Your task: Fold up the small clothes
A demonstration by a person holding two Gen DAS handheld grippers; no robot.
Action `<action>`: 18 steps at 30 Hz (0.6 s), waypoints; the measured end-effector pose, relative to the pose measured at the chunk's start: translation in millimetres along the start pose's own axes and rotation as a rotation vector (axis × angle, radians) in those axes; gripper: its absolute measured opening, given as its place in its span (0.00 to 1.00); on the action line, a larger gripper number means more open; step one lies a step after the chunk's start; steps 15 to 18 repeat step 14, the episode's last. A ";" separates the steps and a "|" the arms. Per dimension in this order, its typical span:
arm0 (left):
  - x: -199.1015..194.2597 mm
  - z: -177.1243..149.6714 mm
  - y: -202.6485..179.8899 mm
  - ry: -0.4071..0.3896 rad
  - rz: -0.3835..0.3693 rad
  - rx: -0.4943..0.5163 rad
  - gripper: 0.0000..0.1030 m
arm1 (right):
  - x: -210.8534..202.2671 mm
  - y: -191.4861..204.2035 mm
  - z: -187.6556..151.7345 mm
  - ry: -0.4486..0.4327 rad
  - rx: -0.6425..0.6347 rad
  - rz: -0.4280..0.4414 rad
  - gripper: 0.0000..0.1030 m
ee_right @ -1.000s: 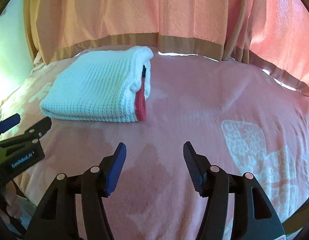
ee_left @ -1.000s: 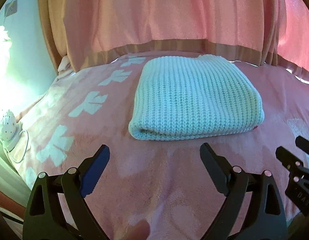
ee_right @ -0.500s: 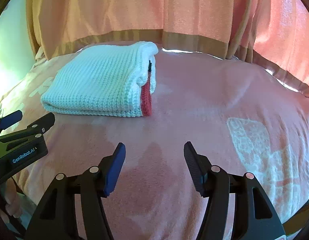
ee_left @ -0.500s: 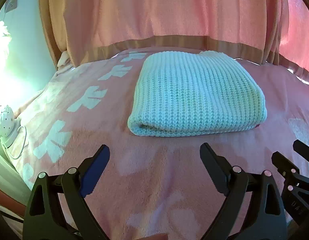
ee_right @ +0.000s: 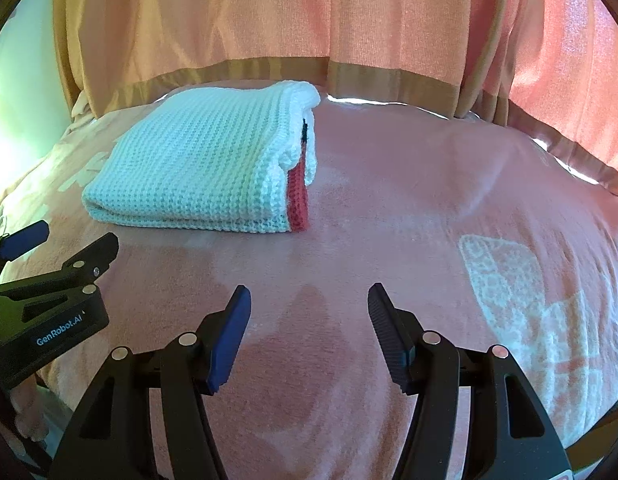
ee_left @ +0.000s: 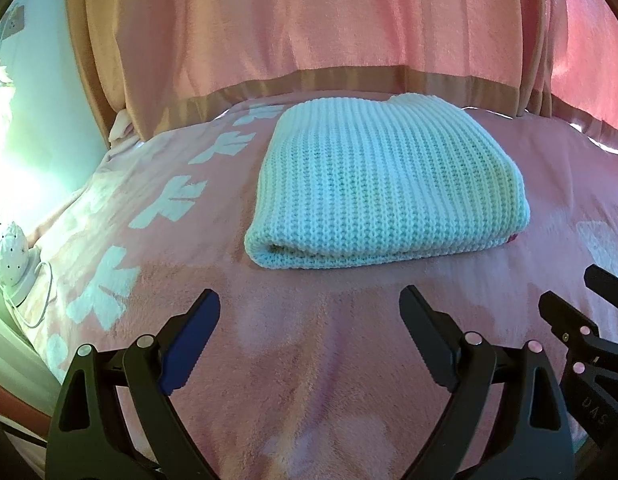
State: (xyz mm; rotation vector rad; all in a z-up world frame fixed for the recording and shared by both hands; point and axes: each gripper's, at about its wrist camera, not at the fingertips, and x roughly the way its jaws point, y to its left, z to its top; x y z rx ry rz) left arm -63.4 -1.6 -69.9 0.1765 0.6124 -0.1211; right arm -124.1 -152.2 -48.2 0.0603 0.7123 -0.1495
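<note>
A white knitted sweater (ee_left: 385, 184) lies folded into a thick rectangle on the pink blanket (ee_left: 309, 340). In the right wrist view the sweater (ee_right: 205, 164) sits at the upper left, with a red knit layer showing at its right edge. My left gripper (ee_left: 311, 308) is open and empty, a little in front of the sweater's folded edge. My right gripper (ee_right: 309, 304) is open and empty, in front of the sweater and to its right. Each gripper shows at the edge of the other's view.
Pink curtains (ee_left: 309, 32) with a tan band hang right behind the bed. A white dotted object with a cord (ee_left: 13, 248) sits at the bed's left edge. The blanket (ee_right: 469, 200) stretches bare to the right of the sweater.
Both grippers have drawn slightly closer to the sweater and tilted a little. The sweater has not moved. Both grippers stay open.
</note>
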 end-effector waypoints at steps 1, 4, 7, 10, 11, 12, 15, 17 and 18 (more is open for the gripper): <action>0.0 -0.1 -0.1 0.000 0.003 0.000 0.86 | 0.0 0.4 -0.2 -0.001 -0.001 0.000 0.58; 0.9 0.0 0.2 0.003 0.004 -0.001 0.86 | 0.4 2.1 -0.6 0.000 0.000 0.001 0.58; 2.1 0.6 0.3 0.010 0.005 -0.003 0.86 | 0.1 2.0 -0.3 -0.002 -0.003 0.004 0.58; 4.1 1.2 1.0 0.021 -0.010 -0.008 0.82 | 0.1 1.6 -0.1 -0.003 -0.006 0.005 0.58; 3.9 1.2 0.7 0.020 -0.011 -0.007 0.81 | 0.2 1.3 0.0 -0.003 -0.007 0.007 0.58; 4.0 1.3 0.6 0.021 -0.013 -0.006 0.81 | 0.4 0.9 0.2 -0.003 -0.007 0.008 0.58; 5.2 1.3 0.5 0.028 -0.015 -0.005 0.81 | -0.5 2.6 -0.2 -0.005 -0.004 0.005 0.58; 5.2 1.3 0.5 0.028 -0.015 -0.005 0.81 | -0.5 2.6 -0.2 -0.005 -0.004 0.005 0.58; 5.2 1.3 0.5 0.028 -0.015 -0.005 0.81 | -0.5 2.6 -0.2 -0.005 -0.004 0.005 0.58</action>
